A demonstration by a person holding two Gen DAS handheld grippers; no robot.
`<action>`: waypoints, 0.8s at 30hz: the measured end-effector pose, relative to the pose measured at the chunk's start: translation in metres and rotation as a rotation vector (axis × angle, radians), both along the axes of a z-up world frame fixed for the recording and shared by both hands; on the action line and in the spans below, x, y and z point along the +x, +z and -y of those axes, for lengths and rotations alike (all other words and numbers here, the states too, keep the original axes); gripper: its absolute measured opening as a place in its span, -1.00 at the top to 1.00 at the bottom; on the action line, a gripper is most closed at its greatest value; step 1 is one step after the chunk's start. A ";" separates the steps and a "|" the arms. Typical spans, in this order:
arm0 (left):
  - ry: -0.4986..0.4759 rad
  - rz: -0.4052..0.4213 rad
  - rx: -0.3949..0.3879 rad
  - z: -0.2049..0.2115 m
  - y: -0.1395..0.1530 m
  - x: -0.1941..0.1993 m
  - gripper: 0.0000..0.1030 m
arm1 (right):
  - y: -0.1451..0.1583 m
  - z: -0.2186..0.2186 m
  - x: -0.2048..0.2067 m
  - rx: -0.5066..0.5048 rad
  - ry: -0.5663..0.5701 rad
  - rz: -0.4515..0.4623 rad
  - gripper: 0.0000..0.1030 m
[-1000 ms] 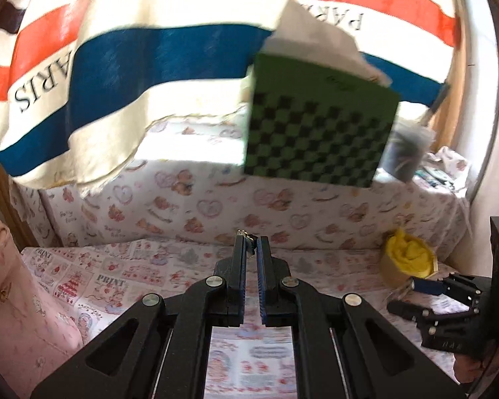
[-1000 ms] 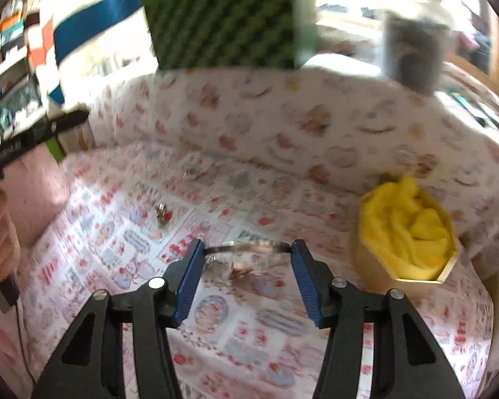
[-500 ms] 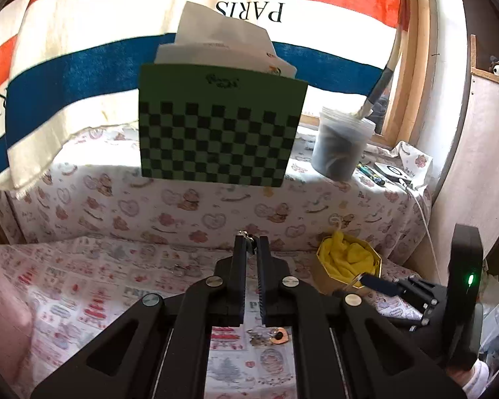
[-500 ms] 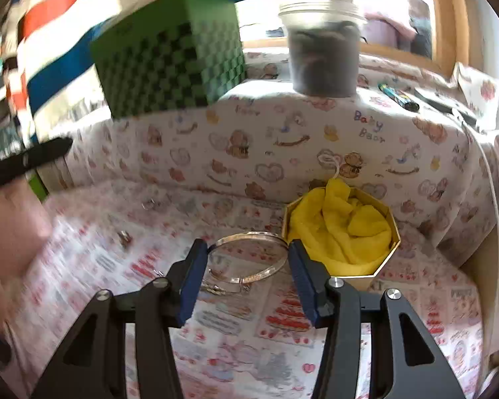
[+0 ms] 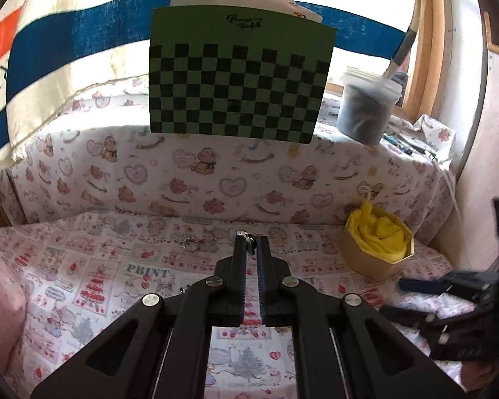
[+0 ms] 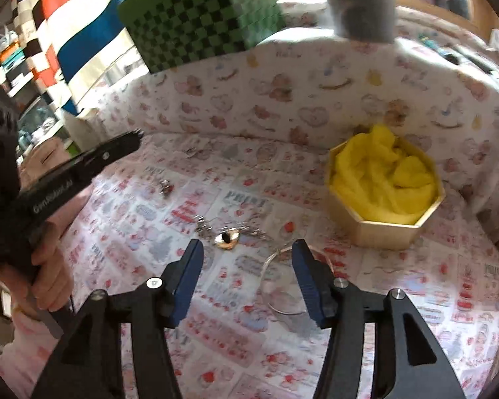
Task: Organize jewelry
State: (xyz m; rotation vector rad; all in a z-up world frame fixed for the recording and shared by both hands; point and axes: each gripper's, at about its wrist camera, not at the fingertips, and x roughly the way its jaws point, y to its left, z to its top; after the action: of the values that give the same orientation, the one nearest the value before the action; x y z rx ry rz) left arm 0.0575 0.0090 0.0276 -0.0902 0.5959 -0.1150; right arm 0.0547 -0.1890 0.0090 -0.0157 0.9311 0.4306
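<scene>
My left gripper [image 5: 251,236] is shut on a small silver piece of jewelry [image 5: 246,234] that sticks out at its tips, held above the patterned cloth. My right gripper [image 6: 247,249] is open and empty. A thin silver bangle [image 6: 276,282] lies on the cloth under its right finger. A gold pendant on a chain [image 6: 228,236] lies just ahead of the right gripper. A small earring [image 6: 165,186] and another silver piece [image 6: 191,151] lie further back left. The octagonal box with yellow cloth [image 6: 384,179] stands at the right; it also shows in the left wrist view [image 5: 377,236].
A raised ledge covered in bear-print cloth [image 5: 216,173] bounds the back. On it stand a green checkered box [image 5: 239,79] and a grey tub [image 5: 366,106]. A striped PARIS cloth [image 5: 66,40] hangs at the back left. The left gripper shows in the right wrist view [image 6: 83,163].
The right gripper has opened and let go of the bangle, which now lies on the cloth. The left gripper stays shut on its piece and has shifted its view slightly.
</scene>
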 end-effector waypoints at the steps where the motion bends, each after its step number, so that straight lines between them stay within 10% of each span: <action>1: 0.002 0.004 0.011 0.002 -0.001 0.000 0.90 | 0.000 0.002 0.000 -0.031 -0.025 0.023 -0.03; 16: -0.009 -0.015 0.035 0.011 -0.010 0.004 0.90 | -0.058 0.008 0.031 -0.195 -0.085 -0.089 0.95; 24: 0.005 0.006 0.025 0.007 -0.006 -0.001 0.90 | -0.015 0.003 -0.010 -0.135 -0.051 0.254 0.94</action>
State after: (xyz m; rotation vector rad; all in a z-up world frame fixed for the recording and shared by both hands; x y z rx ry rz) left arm 0.0570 0.0024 0.0218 -0.0667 0.5914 -0.1032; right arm 0.0448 -0.1915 -0.0063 -0.1656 0.7071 0.3092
